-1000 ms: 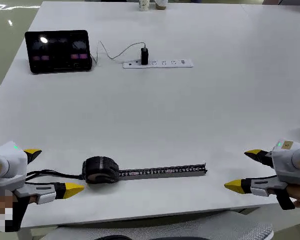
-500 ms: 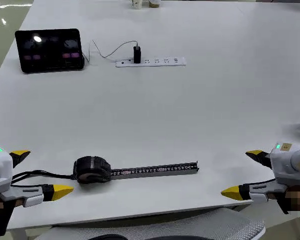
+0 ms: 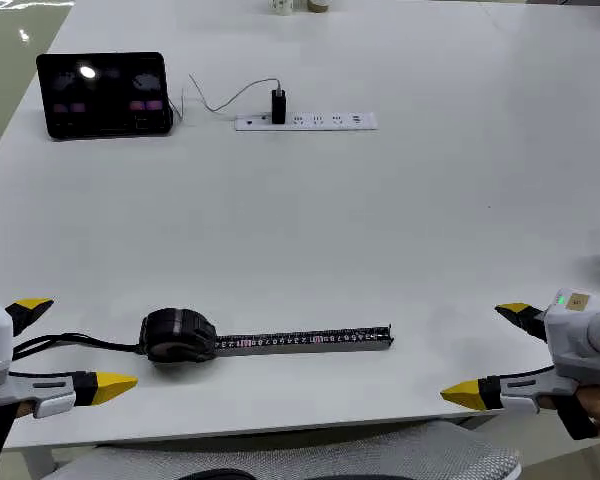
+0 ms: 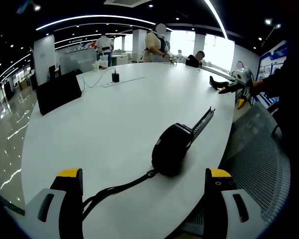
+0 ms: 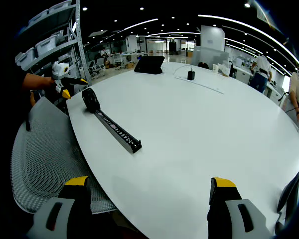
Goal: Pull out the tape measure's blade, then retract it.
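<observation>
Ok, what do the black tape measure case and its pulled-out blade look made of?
The black rounded tape measure case looks like matte rubber-coated plastic: dull, no glints. The dark flat blade is probably thin coated metal: it lies straight, with pale printed marks.

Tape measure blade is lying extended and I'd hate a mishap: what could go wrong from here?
1. The blade is out while the case lies loose; retracting may whip it back and skid the case.
2. The case lies near the front edge of the table; a clumsy grasp might knock it off.
</observation>
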